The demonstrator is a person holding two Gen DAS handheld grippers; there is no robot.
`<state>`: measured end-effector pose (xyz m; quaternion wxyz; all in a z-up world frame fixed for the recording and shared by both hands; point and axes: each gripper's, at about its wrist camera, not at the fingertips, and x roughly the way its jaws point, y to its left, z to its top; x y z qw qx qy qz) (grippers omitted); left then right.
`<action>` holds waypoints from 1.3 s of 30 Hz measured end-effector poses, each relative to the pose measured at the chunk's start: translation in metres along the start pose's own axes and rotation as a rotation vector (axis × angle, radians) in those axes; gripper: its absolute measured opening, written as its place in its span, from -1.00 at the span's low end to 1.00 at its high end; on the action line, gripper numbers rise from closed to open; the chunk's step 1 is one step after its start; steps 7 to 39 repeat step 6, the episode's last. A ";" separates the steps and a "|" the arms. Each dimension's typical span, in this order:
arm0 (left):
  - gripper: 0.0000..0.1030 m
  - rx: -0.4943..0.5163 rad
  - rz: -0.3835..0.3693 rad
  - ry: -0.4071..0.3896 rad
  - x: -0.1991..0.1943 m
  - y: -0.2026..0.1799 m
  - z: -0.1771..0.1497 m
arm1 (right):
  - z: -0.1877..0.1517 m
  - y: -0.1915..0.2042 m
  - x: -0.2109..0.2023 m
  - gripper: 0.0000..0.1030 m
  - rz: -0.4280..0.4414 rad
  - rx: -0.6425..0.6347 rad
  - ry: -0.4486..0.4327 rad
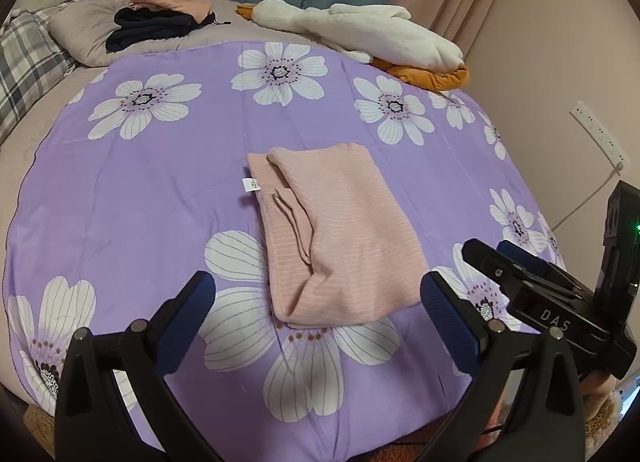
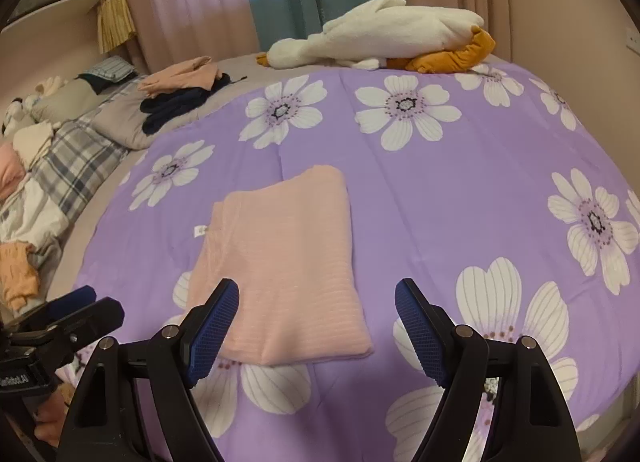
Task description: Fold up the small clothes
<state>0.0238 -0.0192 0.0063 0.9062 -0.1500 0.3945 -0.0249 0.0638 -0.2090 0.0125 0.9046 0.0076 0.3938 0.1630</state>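
Observation:
A pink striped garment [image 1: 344, 230] [image 2: 288, 262] lies folded into a neat rectangle on the purple floral sheet [image 1: 160, 190] [image 2: 460, 202]. Its white label [image 1: 250, 184] [image 2: 200, 231] sticks out at the left edge. My left gripper [image 1: 316, 286] hovers above the garment's near end, open, with nothing between its blue pads. My right gripper [image 2: 317, 288] is also open and holds nothing, raised over the garment's near right corner. Each gripper shows in the other's view: the right one [image 1: 500, 258] at the right edge, the left one [image 2: 80, 302] at the lower left.
A pile of folded clothes [image 1: 160, 18] [image 2: 180, 90], pink on navy, sits at the back left. A white plush goose [image 1: 360, 30] [image 2: 384, 34] lies along the far edge. Plaid pillows [image 1: 28, 58] [image 2: 76, 158] and loose clothes lie on the left. A power strip [image 1: 600, 134] hangs on the right wall.

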 end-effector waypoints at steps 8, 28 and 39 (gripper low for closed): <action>0.99 -0.001 0.001 -0.017 -0.008 -0.003 -0.005 | -0.004 0.007 -0.005 0.56 -0.007 -0.016 -0.008; 0.99 -0.001 0.001 -0.017 -0.008 -0.003 -0.005 | -0.004 0.007 -0.005 0.56 -0.007 -0.016 -0.008; 0.99 -0.001 0.001 -0.017 -0.008 -0.003 -0.005 | -0.004 0.007 -0.005 0.56 -0.007 -0.016 -0.008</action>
